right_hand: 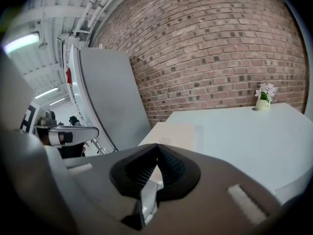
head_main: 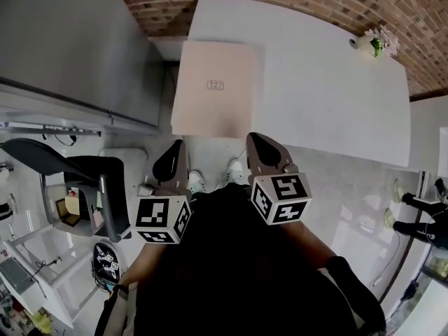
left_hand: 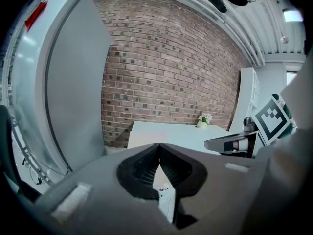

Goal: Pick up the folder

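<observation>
Folder [head_main: 217,89]: beige, flat at the near left corner of a white table [head_main: 329,96], untouched.
Left gripper [head_main: 173,154], right gripper [head_main: 259,147]: both pressed together, empty, clear of the folder.
Pickup: judged not begun; reach, opening and grasp remain.

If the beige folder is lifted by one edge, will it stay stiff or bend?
The folder looks thin and wide, so it would probably sag. Lying flat on the smooth white table, it may slide when pushed.
</observation>
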Demonstrator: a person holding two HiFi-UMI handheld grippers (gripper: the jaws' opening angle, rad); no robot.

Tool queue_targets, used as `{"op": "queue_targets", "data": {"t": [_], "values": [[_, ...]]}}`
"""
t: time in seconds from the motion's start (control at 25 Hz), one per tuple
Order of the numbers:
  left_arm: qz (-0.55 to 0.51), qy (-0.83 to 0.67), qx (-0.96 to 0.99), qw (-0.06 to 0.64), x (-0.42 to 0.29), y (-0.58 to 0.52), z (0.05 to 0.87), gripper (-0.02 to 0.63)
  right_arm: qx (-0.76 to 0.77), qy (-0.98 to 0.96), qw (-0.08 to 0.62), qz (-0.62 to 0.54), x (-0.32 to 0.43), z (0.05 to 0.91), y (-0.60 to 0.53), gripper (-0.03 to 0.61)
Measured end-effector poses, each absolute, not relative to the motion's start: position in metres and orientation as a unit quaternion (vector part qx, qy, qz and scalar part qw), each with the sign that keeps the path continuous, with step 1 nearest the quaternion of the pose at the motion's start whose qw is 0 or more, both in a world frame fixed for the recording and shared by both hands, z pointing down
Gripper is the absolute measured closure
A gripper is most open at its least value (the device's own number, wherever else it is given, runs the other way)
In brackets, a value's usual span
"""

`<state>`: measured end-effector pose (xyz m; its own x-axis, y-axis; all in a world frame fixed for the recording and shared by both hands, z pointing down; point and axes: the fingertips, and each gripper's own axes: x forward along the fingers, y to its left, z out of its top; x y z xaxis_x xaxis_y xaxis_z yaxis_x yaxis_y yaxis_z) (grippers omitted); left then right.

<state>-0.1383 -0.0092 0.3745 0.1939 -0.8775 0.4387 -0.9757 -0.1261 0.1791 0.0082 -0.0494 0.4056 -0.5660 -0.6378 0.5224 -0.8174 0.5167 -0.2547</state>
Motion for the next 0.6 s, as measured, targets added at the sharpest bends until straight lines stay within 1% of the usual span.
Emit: {"op": "queue_targets", "data": {"t": [0.12, 0.2, 0.36, 0.6], "values": [[0.115, -0.631, 0.732, 0.229, -0.132, -0.014, 0.380, 0.577, 0.406, -0.859, 0.193, 0.246, 0.009, 0.413, -0.061, 0.575], [0.118, -0.633, 0.728, 0.236, -0.127, -0.017, 0.382, 0.565, 0.393, -0.863, 0.197, 0.249, 0.010, 0.417, -0.066, 0.527], [0.129, -0.631, 0.723, 0.250, -0.123, -0.025, 0.393, 0.528, 0.377, -0.864, 0.204, 0.265, 0.011, 0.428, -0.074, 0.483], [0.149, -0.621, 0.721, 0.270, -0.137, -0.052, 0.418, 0.432, 0.365, -0.858, 0.217, 0.290, 0.007, 0.451, -0.090, 0.392]]}}
